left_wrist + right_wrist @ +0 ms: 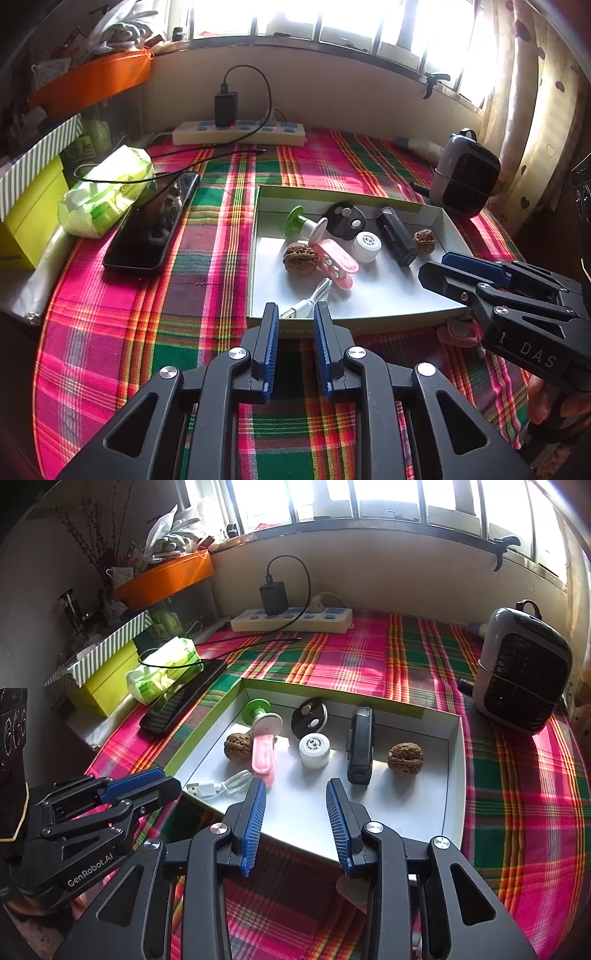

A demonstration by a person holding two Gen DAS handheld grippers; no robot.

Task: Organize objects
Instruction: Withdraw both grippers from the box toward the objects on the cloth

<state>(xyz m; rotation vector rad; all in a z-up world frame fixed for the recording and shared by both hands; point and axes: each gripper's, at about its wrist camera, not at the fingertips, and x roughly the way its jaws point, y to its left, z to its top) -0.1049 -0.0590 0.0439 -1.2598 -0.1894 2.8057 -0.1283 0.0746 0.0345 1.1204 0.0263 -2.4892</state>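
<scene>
Pink clip (263, 755) lengthwise toward window

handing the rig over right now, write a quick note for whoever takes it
Left tool: open, empty, at the near edge of the shallow white cardboard tray.
Right tool: open, empty, over the tray's near side.
In the tray: two brown walnuts, pink clip, white round cap, black rectangular device, black disc, white USB cable.
Done: these items sit in the tray.
Left: unclear; the black phone lies outside on the plaid cloth.
</scene>
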